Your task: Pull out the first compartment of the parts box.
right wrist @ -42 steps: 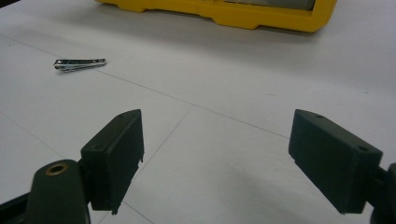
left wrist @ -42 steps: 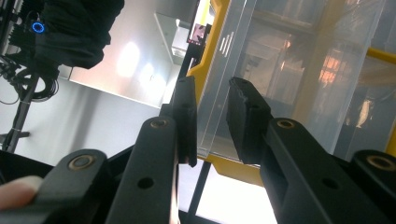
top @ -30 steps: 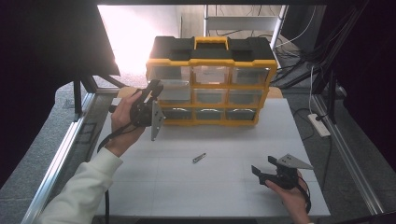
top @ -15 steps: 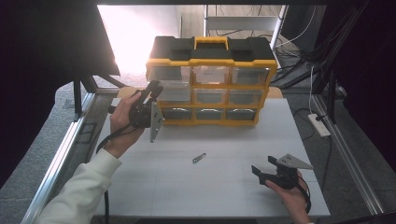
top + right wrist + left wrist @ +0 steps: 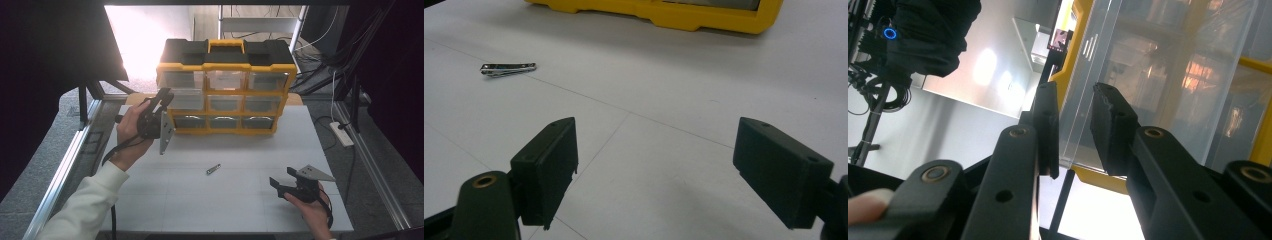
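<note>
At the 10 o'clock side of the white table (image 5: 150, 210), the left gripper (image 5: 164, 98) is raised against the left column of the yellow drawer cabinet (image 5: 224, 95). Its jaws stand narrow, one on each side of the front lip of a clear drawer (image 5: 1128, 75) that sits pulled a little out of the middle row. In the left gripper view the drawer's edge runs between the two pads, but whether they press on the plastic cannot be told: glare and reflections blur the contact. What the drawer holds is hard to make out through the shine, and the left hand (image 5: 131, 131) covers much of the gripper's body in the high view.

Toward 5 o'clock the right gripper (image 5: 283, 181) rests low over the table, jaws wide with nothing between them, the right hand (image 5: 312, 207) partly cut off by the bottom edge.

Near the table's centre lies a small metal nail clipper (image 5: 213, 169), well apart from both grippers. In the high view its long axis runs from 8 o'clock to 2 o'clock; which end is the cutting tip is too small to tell.
</note>
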### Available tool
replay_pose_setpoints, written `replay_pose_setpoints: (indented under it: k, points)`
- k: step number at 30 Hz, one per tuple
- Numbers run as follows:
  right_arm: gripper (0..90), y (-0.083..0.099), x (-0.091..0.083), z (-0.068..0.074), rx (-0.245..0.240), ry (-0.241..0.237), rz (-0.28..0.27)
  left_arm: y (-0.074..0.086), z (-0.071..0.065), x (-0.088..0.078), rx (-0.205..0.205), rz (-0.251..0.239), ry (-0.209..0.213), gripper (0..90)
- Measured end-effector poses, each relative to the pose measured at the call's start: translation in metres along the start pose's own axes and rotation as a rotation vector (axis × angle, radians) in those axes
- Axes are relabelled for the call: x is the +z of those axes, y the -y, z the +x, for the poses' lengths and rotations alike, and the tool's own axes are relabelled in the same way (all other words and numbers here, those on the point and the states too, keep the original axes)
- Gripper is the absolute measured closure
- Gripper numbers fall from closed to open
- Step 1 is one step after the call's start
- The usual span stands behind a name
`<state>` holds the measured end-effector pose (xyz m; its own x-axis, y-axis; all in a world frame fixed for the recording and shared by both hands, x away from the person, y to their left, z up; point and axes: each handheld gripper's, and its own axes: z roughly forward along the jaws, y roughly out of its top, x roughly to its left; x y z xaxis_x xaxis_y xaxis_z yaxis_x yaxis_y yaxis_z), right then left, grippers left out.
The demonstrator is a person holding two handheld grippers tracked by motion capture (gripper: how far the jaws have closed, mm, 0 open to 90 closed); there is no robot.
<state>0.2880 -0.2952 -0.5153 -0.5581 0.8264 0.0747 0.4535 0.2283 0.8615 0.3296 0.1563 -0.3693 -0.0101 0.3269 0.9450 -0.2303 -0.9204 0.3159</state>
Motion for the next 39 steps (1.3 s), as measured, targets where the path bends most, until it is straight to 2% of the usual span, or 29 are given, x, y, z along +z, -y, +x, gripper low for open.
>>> replay_pose_setpoints:
  k: [39]
  points:
    - [18.3,0.0,0.0,0.0,-0.002,0.006,0.002,-0.001,-0.003,-0.014,0.014,-0.015,-0.003,73.4]
